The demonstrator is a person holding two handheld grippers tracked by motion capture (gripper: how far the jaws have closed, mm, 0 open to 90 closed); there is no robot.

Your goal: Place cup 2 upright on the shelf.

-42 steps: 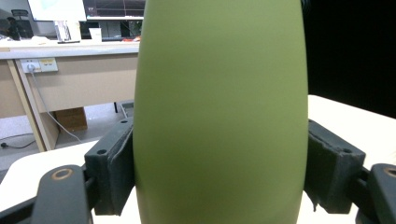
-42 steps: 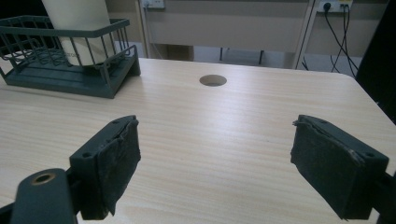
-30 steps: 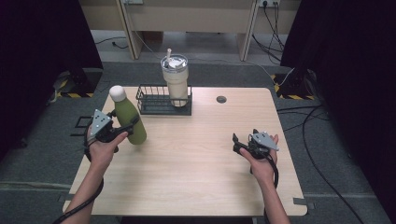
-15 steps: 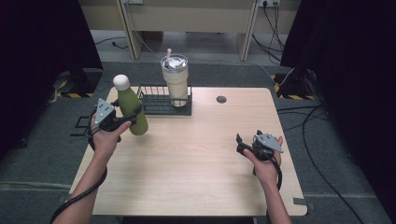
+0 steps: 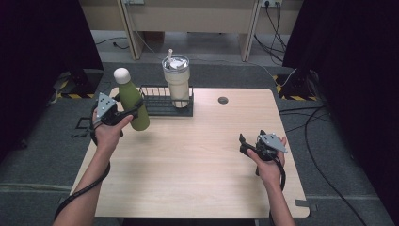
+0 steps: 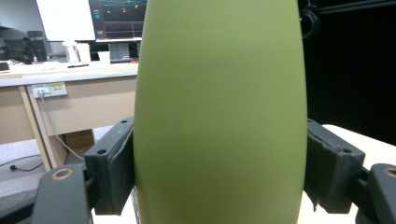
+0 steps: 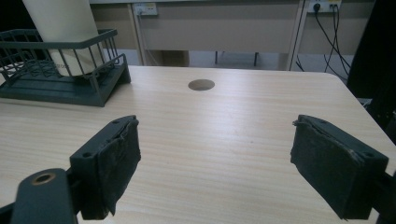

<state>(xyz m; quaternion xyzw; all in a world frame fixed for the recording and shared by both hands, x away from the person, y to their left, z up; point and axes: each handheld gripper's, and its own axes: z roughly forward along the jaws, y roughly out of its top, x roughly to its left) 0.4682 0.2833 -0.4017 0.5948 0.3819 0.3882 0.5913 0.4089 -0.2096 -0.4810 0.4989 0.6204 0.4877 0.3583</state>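
— Pale wood right up close, then: what is over the near part of the table [image 5: 188,179]?

— The right gripper [image 5: 248,145], held in the person's right hand near the table's right edge. In its own view [image 7: 215,172] the two black jaws stand wide apart with nothing between them, only bare wood beneath.

— And the other hand?

— A little farther back, by the left edge, the left gripper [image 5: 123,114] has its jaws clamped on the green bottle [image 5: 132,106]. In the left gripper view [image 6: 219,177] a pad presses each flank of the bottle [image 6: 219,107], around the wide part of its body.

— Where is the bottle exactly?

— Lifted clear of the wood, it seems, and tilted, its white cap [image 5: 121,75] leaning to the left. It hangs just in front of the left end of the wire rack [image 5: 155,104].

— What sits in the rack?

— A cream tumbler [image 5: 178,82] with a lid and straw, standing upright in the right end. From the right gripper view the rack [image 7: 60,70] and the tumbler's lower body [image 7: 58,28] are at the far left.

— Anything beyond?

— A round hole [image 5: 223,100] in the tabletop to the right of the rack, then a desk and cables on the floor behind.
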